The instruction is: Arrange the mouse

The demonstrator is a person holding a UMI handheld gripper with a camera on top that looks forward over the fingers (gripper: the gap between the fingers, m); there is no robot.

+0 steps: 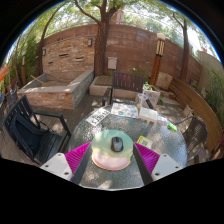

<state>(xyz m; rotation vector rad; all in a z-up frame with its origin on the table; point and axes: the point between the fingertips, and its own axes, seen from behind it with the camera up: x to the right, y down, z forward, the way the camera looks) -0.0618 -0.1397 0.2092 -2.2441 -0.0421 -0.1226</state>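
Observation:
A dark grey mouse (117, 144) rests on a round pale green and pink mat (108, 155) on a glass-topped table (165, 140). My gripper (112, 158) is open. Its two fingers, with magenta pads (78, 155), stand wide apart either side of the mat. The mouse lies between the fingers, with a clear gap on both sides. Neither finger touches it.
Several small colourful items and papers (150, 116) lie on the table beyond the mat. A black metal chair (28, 130) stands to the left. A stone bench (58, 92), a brick wall (125, 48) and a tree trunk (102, 40) lie beyond.

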